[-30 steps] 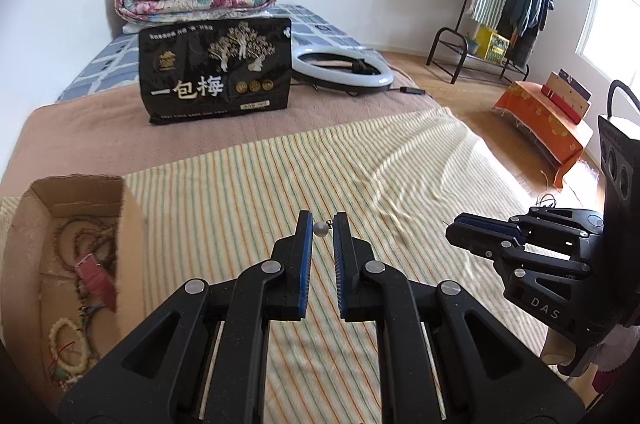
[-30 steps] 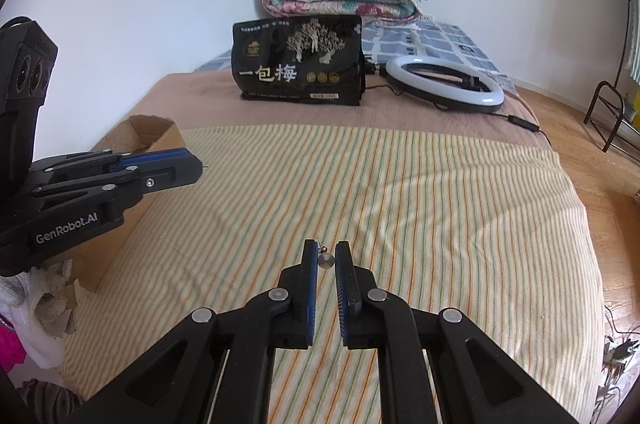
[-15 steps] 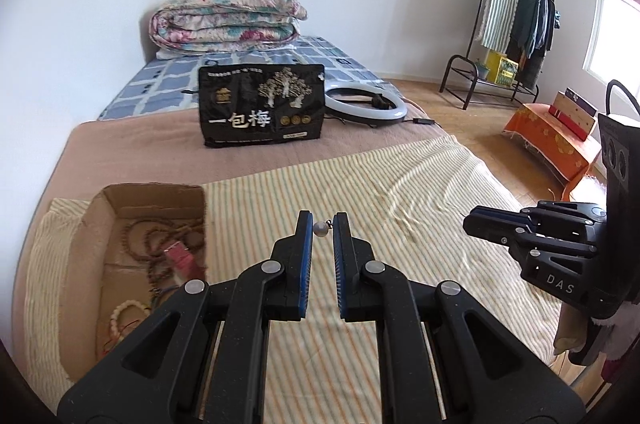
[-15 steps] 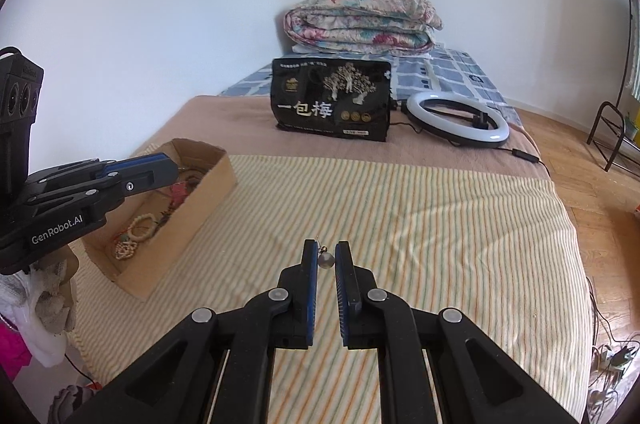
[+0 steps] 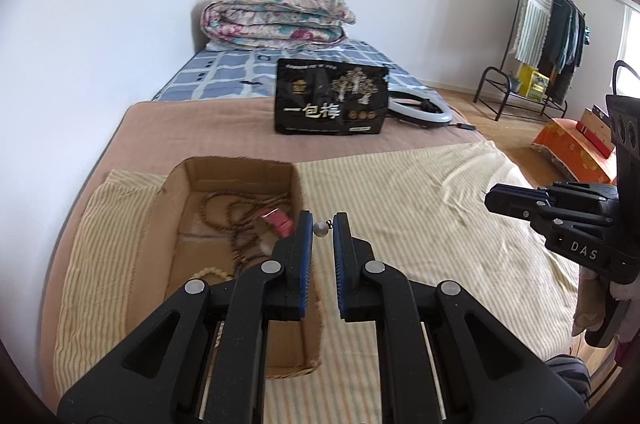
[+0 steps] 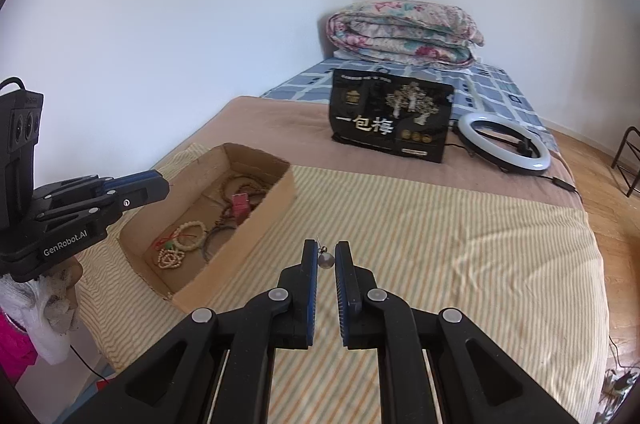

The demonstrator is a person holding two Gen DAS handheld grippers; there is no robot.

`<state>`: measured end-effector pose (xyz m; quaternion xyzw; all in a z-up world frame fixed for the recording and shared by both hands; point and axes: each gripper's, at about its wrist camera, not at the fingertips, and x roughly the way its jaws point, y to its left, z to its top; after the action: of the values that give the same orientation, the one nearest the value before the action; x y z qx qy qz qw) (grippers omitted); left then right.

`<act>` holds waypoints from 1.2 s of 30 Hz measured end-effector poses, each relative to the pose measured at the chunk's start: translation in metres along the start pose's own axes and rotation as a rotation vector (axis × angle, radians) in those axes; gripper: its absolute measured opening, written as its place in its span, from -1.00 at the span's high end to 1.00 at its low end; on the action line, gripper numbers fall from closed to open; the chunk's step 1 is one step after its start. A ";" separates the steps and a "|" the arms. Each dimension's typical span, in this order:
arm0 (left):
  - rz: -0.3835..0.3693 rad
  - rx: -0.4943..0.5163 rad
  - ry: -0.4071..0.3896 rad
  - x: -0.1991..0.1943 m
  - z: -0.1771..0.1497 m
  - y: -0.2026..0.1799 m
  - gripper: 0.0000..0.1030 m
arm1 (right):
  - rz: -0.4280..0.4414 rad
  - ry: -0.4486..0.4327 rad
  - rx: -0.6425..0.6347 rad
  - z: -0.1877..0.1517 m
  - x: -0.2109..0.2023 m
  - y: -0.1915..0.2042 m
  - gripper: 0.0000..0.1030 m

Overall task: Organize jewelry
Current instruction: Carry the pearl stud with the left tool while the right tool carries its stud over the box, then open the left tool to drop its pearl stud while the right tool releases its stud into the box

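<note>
My left gripper is shut on a small grey pearl earring, pinched at its fingertips, and hangs over the near right wall of an open cardboard box. The box holds several bead bracelets, a long brown bead string and a small red item. My right gripper is shut on a second grey pearl earring above the striped cloth, right of the box. Each gripper appears from the side in the other's view: the right gripper, the left gripper.
Behind the cloth a black printed bag stands on the brown blanket, a white ring light beside it. A folded floral quilt lies at the bed's head. A clothes rack and an orange-covered stand are on the floor at right.
Both grippers have pulled back and risen, and the views swung toward the box, which now shows more fully. Each gripper stays shut on its pearl earring.
</note>
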<state>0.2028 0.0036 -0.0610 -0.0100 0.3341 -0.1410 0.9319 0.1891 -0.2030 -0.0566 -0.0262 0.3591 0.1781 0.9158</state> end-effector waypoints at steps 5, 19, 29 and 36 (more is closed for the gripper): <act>0.034 -0.022 0.010 -0.002 -0.010 0.024 0.84 | 0.040 0.009 -0.011 0.006 0.016 0.018 0.88; 0.078 -0.089 0.049 0.000 -0.037 0.063 0.84 | 0.136 0.056 -0.060 0.015 0.061 0.070 0.88; 0.094 -0.123 0.062 -0.001 -0.044 0.082 0.84 | 0.165 0.092 -0.086 0.020 0.091 0.098 0.88; 0.108 -0.134 0.056 0.000 -0.043 0.088 0.84 | 0.173 0.099 -0.077 0.025 0.101 0.103 0.66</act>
<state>0.1986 0.0917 -0.1043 -0.0504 0.3690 -0.0683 0.9255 0.2377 -0.0712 -0.0971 -0.0393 0.3978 0.2687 0.8764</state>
